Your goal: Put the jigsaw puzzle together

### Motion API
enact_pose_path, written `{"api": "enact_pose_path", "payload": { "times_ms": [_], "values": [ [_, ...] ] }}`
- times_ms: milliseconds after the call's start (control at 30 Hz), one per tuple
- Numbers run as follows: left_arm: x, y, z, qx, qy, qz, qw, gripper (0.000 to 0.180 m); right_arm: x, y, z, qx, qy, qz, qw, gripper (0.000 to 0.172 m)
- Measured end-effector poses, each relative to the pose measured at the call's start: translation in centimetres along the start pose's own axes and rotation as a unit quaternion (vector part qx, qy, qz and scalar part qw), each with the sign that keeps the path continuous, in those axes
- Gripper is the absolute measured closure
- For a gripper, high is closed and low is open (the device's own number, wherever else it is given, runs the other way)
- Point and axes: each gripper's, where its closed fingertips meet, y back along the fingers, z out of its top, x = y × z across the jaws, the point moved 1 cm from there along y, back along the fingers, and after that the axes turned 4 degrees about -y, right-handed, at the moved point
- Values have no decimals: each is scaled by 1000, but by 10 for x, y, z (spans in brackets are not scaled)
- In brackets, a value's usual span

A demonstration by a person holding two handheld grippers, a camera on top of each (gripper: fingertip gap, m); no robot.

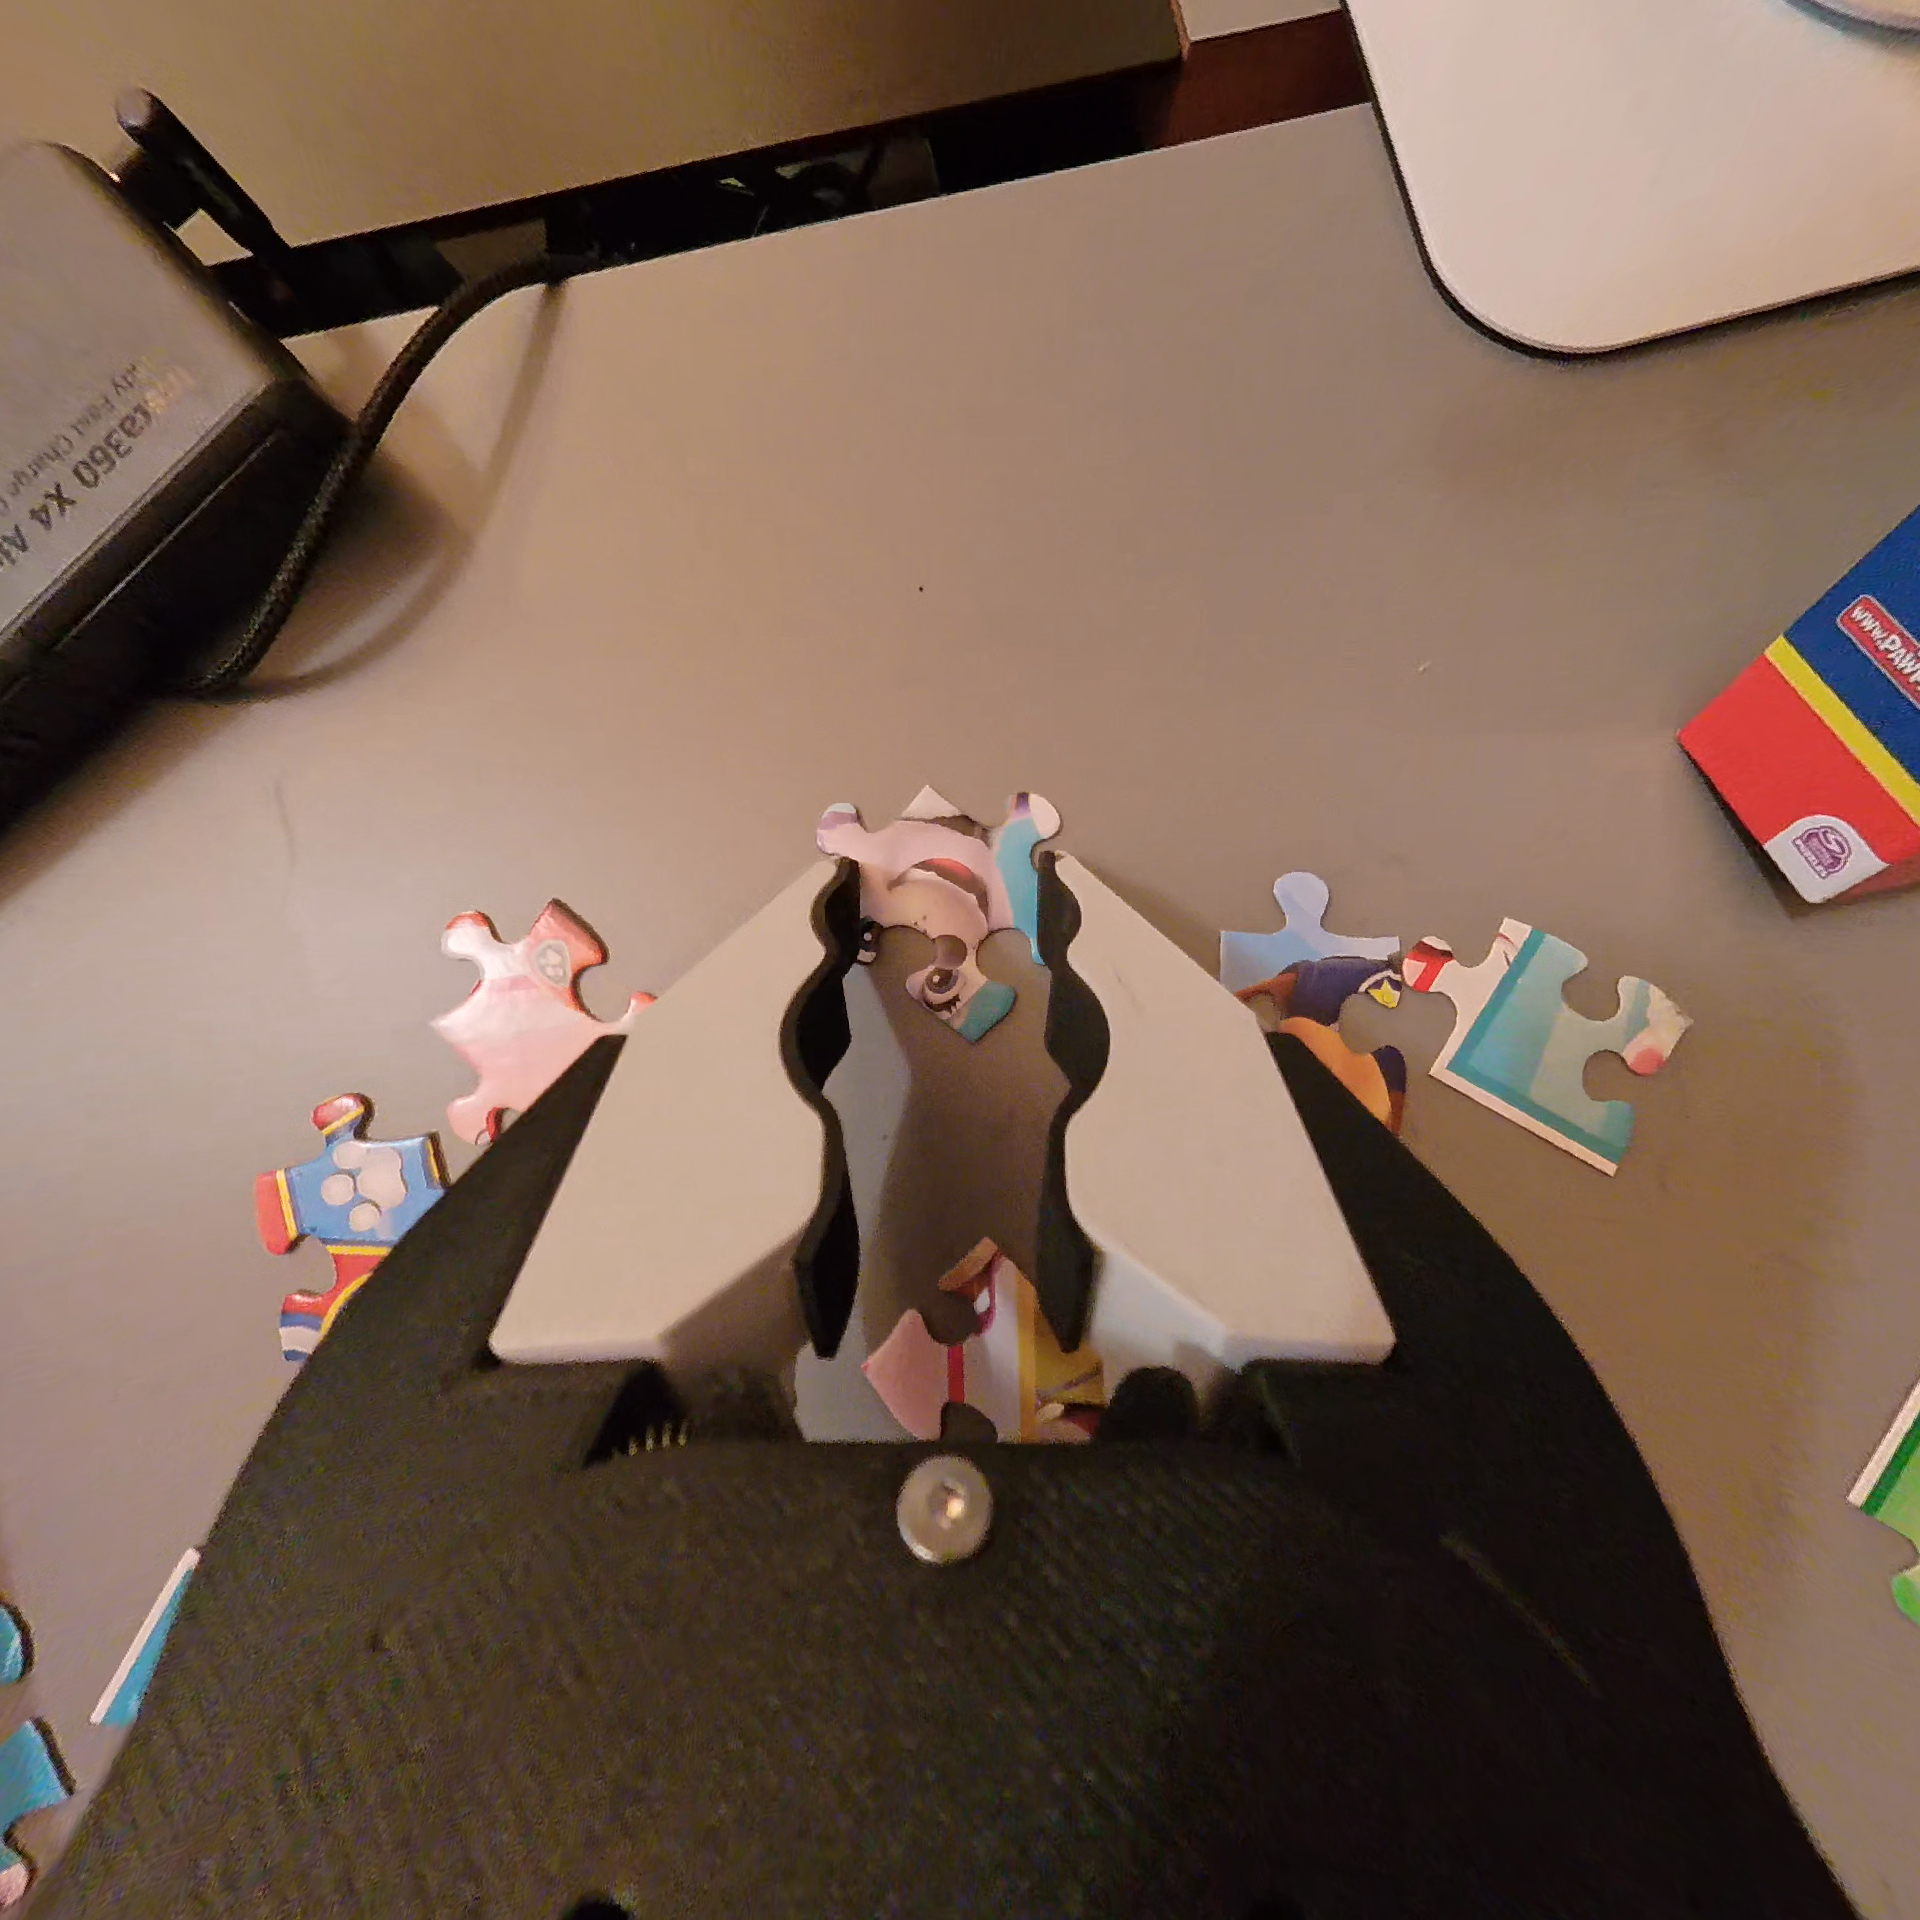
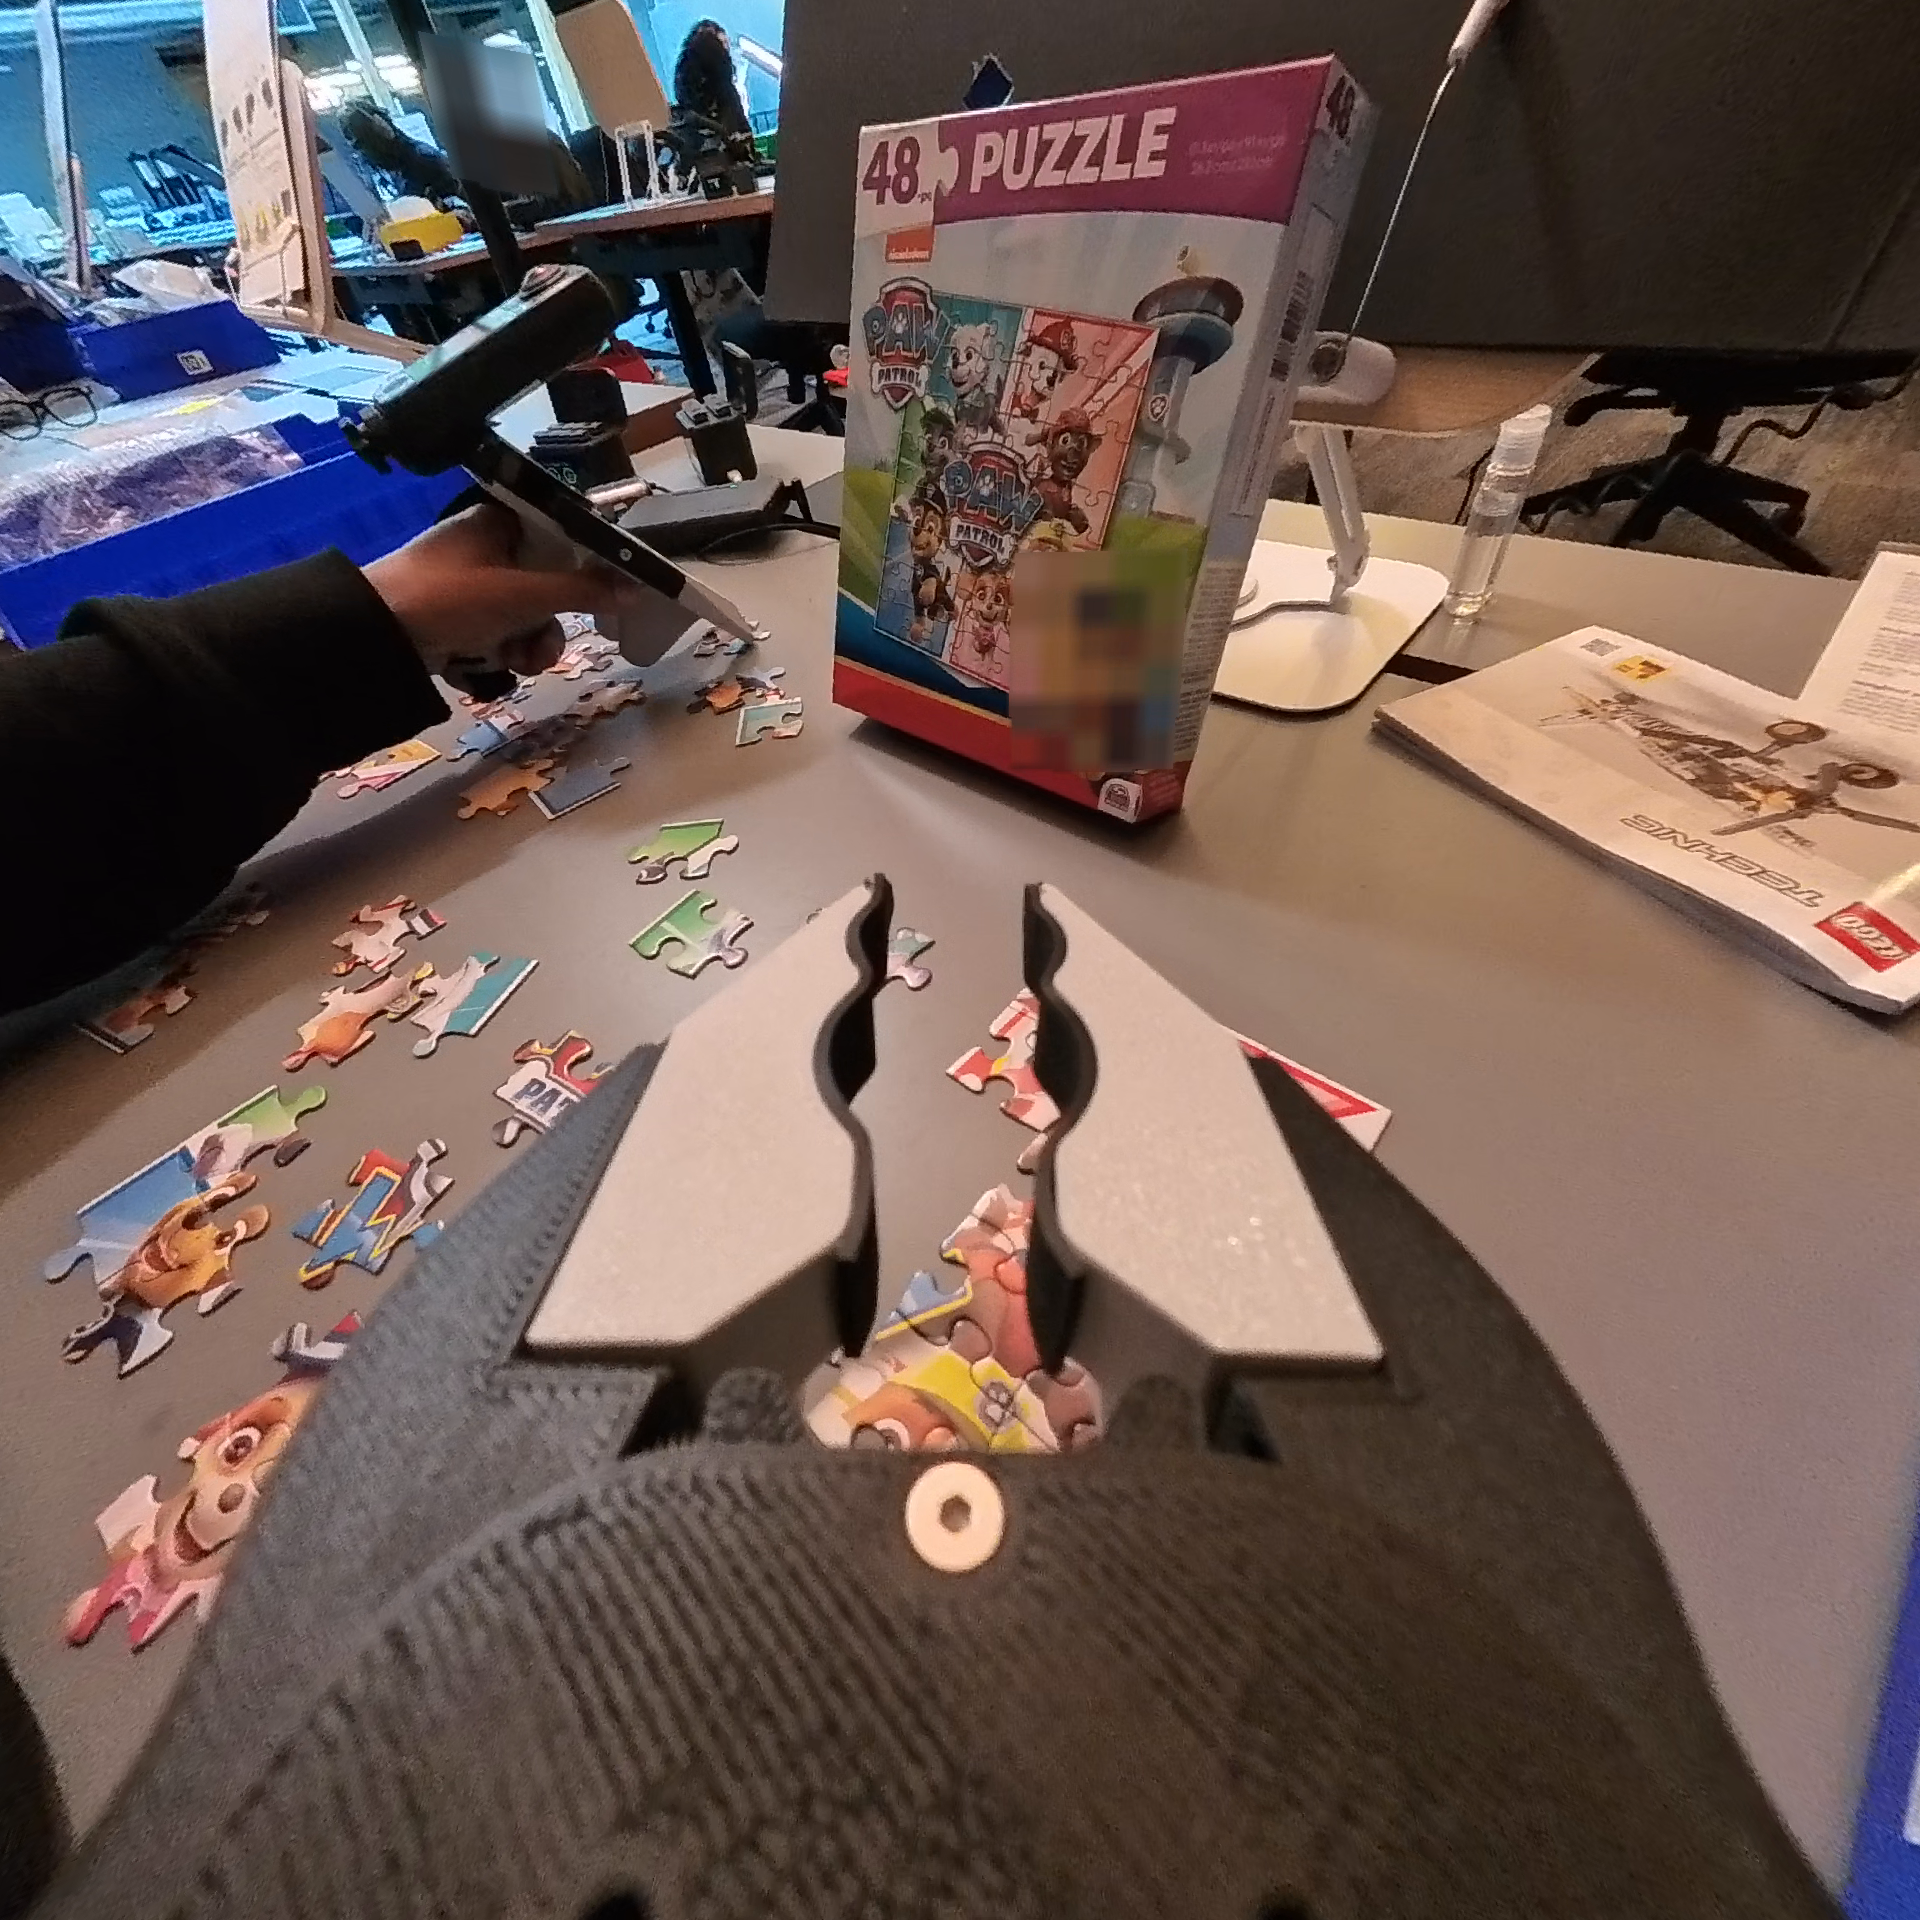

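The right gripper (image 2: 956,904) hangs above the grey table (image 2: 1351,1039), on the near side of the upright puzzle box (image 2: 1039,468). Its jaws stand apart with only bare tabletop showing between the pads. Below its fingers, nearer than the box, lies a joined cluster of pieces (image 2: 966,1382) in pink and yellow. A red-and-white piece (image 2: 1003,1060) lies just by the right finger. Two green pieces (image 2: 691,930) lie a little farther on, to the left of the box's near corner.

The left gripper (image 1: 940,873) is tipped down to the table, left of the box. It grips a pink-and-teal puzzle piece (image 1: 925,873) at its fingertips. Both black pads (image 1: 836,914) meet the piece's side edges, and the piece's knobs stick out past the tips. A hand (image 2: 468,613) in a black sleeve (image 2: 156,727) holds this gripper. Loose pieces flank it. A teal-and-white piece (image 1: 1548,1049) and a blue-and-orange piece (image 1: 1320,966) lie on the box side. A pink piece (image 1: 520,997) lies on the side away from the box.

To the right of the box rests an open booklet (image 2: 1662,810). Behind the box's right edge sit a white stand base (image 2: 1340,634) and a small clear bottle (image 2: 1496,520). Behind and to the left of the box stands a dark grey device (image 1: 125,468) with a braided cable (image 1: 343,488).
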Motion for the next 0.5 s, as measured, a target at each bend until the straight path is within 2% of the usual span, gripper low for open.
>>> {"api": "enact_pose_path", "payload": {
  "times_ms": [500],
  "values": [
    [-15,19,2,-19,-10,-25,999,150,-3,-1,-1,0,-2,-1,1000,148]
  ]
}}
